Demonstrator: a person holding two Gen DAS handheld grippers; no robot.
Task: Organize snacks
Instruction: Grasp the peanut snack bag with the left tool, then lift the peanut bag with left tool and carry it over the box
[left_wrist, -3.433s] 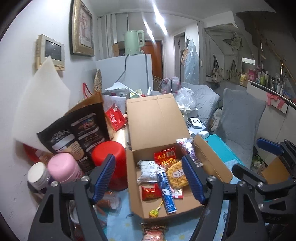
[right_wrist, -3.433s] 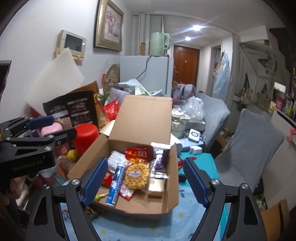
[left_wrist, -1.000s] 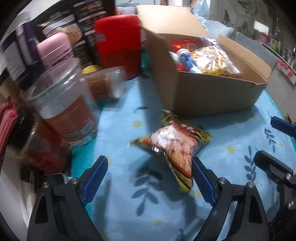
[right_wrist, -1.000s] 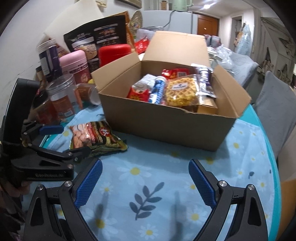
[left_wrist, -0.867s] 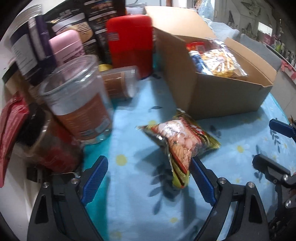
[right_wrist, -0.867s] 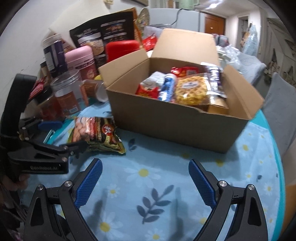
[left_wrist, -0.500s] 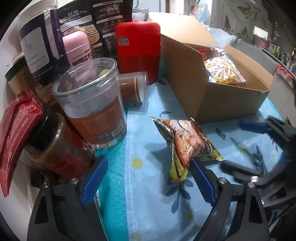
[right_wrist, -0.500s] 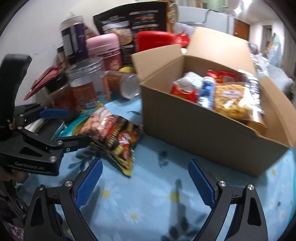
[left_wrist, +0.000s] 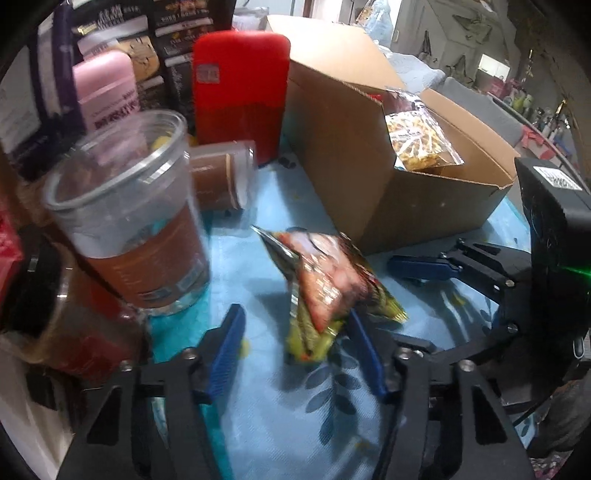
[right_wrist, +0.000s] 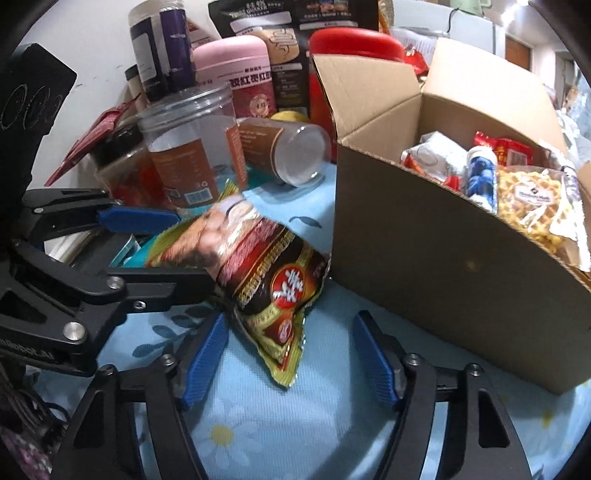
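Snack sorting, nearly complete as judged from the scene: the open cardboard box (right_wrist: 443, 236) on the table (right_wrist: 332, 417) already contains several items, among them a bag of yellow waffle-shaped snacks (right_wrist: 532, 206), a blue-and-white tube (right_wrist: 480, 177), a white packet (right_wrist: 436, 155) and a red packet (right_wrist: 506, 147). One item is left outside, a peanut snack packet (right_wrist: 258, 273) lying on the flowered blue cloth just beside the box's near wall; it is probably the last to go in. Jars and canisters, including a clear plastic jar (right_wrist: 192, 140), a pink-lidded canister (right_wrist: 236, 70) and a red canister (left_wrist: 240, 81), stand in a group on the far side of the packet and appear not to be part of the load. The left tongs (left_wrist: 291, 343) are closing, at a middling gap, around the packet's near end: in the left wrist view the right blue pad lies against the packet's lower edge, while the left pad is clear of it, so no firm grip is evident yet. In the right wrist view one left finger crosses in front of the packet's left end and the other runs behind it. The right tongs (right_wrist: 288, 354) are also closing, more widely parted, with the packet's lower corner reaching between the pads but touching neither.
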